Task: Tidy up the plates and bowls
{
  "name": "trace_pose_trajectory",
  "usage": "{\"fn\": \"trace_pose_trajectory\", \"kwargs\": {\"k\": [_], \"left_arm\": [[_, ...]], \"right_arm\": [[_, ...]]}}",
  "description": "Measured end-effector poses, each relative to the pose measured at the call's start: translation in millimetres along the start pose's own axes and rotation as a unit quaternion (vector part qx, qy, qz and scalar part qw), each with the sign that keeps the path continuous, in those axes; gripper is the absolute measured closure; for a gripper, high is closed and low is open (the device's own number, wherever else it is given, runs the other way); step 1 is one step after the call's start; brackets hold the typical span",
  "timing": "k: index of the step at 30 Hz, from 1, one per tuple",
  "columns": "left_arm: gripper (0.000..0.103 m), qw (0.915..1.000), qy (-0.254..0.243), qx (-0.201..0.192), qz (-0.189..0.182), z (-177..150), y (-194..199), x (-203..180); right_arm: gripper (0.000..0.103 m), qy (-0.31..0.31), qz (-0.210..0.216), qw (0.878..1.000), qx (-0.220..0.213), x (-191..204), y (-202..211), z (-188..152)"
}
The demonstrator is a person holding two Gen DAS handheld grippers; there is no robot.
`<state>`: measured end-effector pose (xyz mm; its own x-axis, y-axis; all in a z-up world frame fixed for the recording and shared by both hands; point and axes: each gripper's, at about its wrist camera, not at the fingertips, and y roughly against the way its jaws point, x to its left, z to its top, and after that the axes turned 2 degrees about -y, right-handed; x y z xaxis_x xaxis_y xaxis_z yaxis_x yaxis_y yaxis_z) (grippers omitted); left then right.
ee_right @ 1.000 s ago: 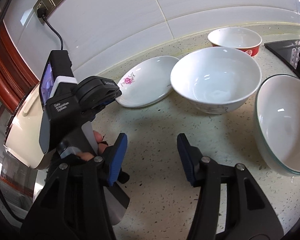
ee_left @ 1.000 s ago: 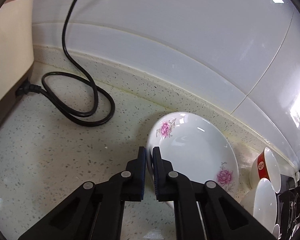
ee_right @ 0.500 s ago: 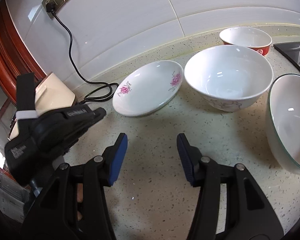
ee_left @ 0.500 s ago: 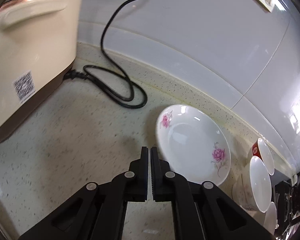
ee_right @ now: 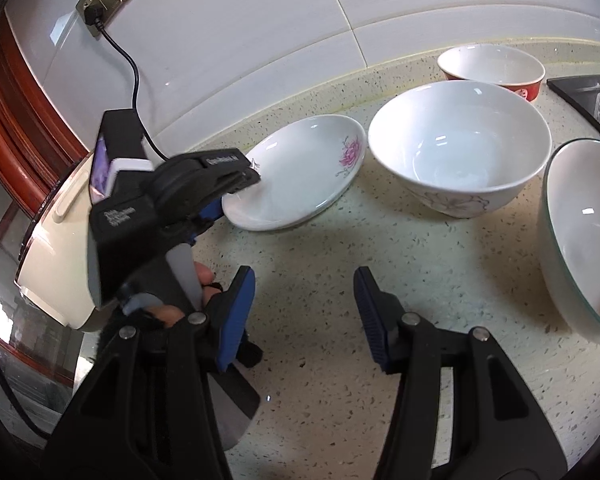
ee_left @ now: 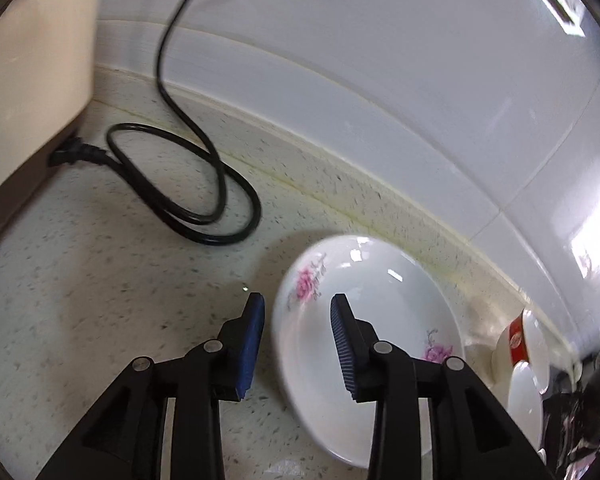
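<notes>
Left wrist view: left gripper [ee_left: 296,320] jaws opening astride the floral plate [ee_left: 380,344] rim; right gripper [ee_right: 305,312] jaws apart, empty.

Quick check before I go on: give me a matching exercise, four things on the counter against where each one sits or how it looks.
Things:
1. flowered plate
2. red bowl
3. black cord
4. left gripper

Descriptions:
A. looped on the counter beside the cream appliance
B. farthest back, by the wall
C. jaws opening around the plate's rim
D. pink blooms, left of the big white bowl

Pairs: 1-D, 2-B, 3-A, 4-C
</notes>
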<state>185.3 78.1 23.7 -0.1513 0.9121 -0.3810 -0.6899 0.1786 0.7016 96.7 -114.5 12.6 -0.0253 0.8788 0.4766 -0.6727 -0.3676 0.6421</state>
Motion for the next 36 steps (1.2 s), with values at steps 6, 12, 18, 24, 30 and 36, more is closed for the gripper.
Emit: {"fn": "trace_pose_trajectory", "kwargs": {"k": [6, 12, 18, 24, 30, 36], "left_arm": [[0.093, 1.0, 0.002, 0.005, 0.002, -7.0, 3.8, 1.9], [0.092, 0.9989, -0.008, 0.017, 0.042, -32.3, 37.6, 10.4], [0.093, 0.9987, 0.008, 0.016, 0.049, -56.7, 79.5, 35.6], [0.086, 0.9962, 0.053, -0.021, 0.065, -54.4, 90.8, 60.1], [0.063, 0.9975, 0.062, -0.011, 0.034, -51.3, 70.4, 66.7], [0.056, 0.9984, 0.039, -0.007, 0.04, -49.0, 68.6, 60.2]], "right_arm": [[0.047, 0.005, 0.004, 1.0, 0.0, -0.1, 0.4, 0.8], [0.047, 0.014, 0.008, 1.0, 0.007, 3.3, -1.0, -0.7], [0.047, 0.017, 0.006, 1.0, 0.009, 5.6, -2.0, -2.9], [0.046, 0.02, -0.019, 1.0, 0.005, 7.4, -12.2, 1.2], [0.045, 0.004, -0.022, 0.999, 0.027, 4.5, -33.5, 10.9], [0.049, 0.01, -0.02, 0.999, 0.031, 9.4, -39.9, 14.8]]}}
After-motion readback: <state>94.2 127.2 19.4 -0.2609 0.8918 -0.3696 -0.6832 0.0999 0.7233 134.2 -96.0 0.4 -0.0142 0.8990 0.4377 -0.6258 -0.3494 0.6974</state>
